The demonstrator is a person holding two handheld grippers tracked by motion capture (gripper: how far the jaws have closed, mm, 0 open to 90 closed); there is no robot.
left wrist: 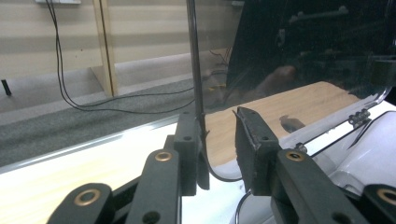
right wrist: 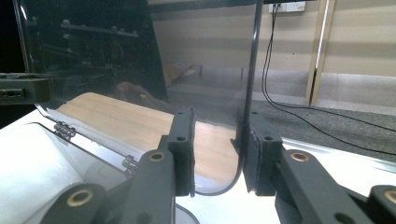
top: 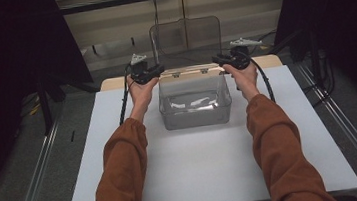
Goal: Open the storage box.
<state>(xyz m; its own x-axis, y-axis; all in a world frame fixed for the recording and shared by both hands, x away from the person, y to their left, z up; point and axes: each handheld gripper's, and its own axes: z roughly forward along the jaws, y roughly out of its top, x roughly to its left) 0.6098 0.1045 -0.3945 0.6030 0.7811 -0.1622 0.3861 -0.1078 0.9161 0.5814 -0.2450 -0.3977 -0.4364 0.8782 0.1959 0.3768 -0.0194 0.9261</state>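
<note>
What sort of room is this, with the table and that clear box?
Probably a lab or workshop set up for recording, not a home. A plain white table holds just a clear plastic box with its lid raised. Dark screens stand at both sides, and loose cables trail down a bare panelled wall.

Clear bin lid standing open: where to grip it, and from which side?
Take the lid by its two upright side edges, low near the hinges, one gripper from each side. It stands upright as a thin flat panel, so jaws can straddle each edge, as the left gripper and right gripper do.
</note>
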